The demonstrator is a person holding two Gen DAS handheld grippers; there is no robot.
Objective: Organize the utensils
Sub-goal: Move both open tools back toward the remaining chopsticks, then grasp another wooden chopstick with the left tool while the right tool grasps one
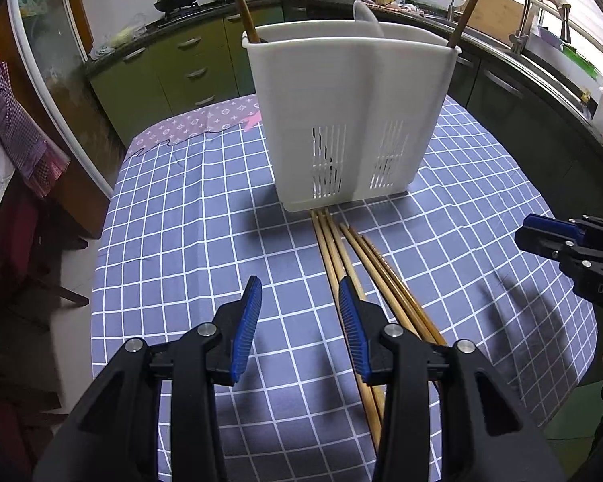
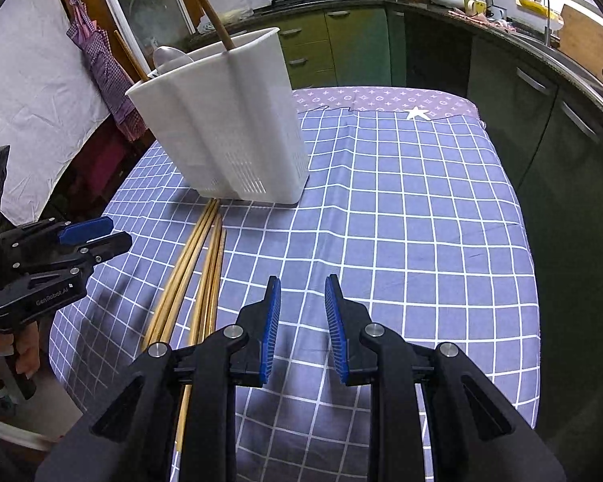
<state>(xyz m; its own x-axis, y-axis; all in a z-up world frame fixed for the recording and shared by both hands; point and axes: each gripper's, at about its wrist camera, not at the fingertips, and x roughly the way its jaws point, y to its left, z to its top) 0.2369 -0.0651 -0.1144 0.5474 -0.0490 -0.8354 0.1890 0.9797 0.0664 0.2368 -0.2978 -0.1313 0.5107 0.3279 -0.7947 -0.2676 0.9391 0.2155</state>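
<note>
Left gripper open, chopsticks beside, caddy beyond

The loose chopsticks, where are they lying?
The chopsticks lie flat on the checked tablecloth, tips near the white utensil holder, between both grippers.

Both wrist views overlook the same chopsticks.
</note>
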